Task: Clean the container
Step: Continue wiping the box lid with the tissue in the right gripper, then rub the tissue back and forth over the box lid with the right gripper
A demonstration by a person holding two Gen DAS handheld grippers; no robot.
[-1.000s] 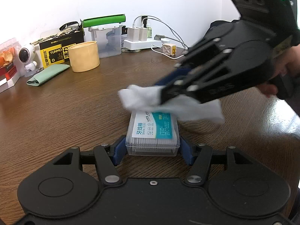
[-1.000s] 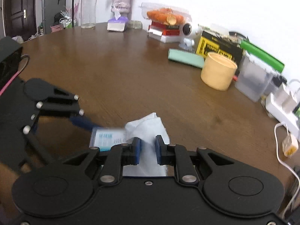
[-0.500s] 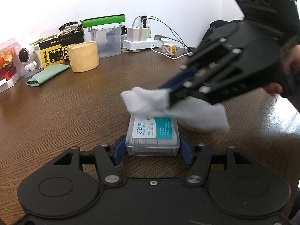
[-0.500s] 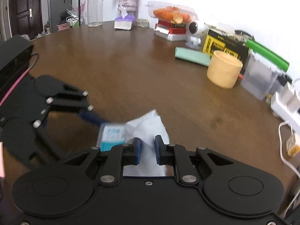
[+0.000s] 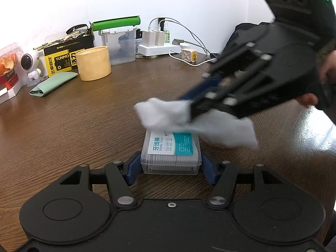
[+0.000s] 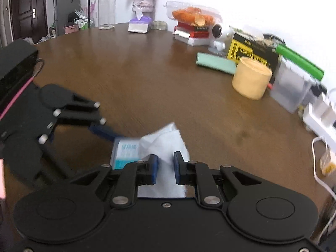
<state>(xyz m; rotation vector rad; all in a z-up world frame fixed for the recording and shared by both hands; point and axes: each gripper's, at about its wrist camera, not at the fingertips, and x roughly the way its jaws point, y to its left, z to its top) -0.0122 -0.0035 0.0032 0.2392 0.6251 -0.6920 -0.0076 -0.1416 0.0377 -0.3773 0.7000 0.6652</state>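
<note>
A small clear plastic floss-pick container [image 5: 171, 154] with a white and teal label lies flat on the brown wooden table [image 5: 73, 126]. My left gripper [image 5: 170, 168] is shut on its two sides and holds it on the table. My right gripper [image 6: 166, 168] is shut on a white tissue [image 6: 166, 140]. The tissue [image 5: 168, 115] lies over the far end of the container's lid. In the right wrist view the container [image 6: 126, 152] shows to the left of the tissue, with the left gripper's fingers [image 6: 105, 131] on it.
Along the wall stand a yellow cup [image 5: 93, 63], a folded green cloth [image 5: 53, 83], a yellow-black box [image 5: 63, 57], a clear bin with a green lid [image 5: 119, 42], a power strip with chargers [image 5: 159, 46] and a small white camera [image 5: 28, 64].
My right gripper has drawn the tissue back and forth over the container's lid, now sitting slightly further right and higher. The left gripper and the container have not moved.
</note>
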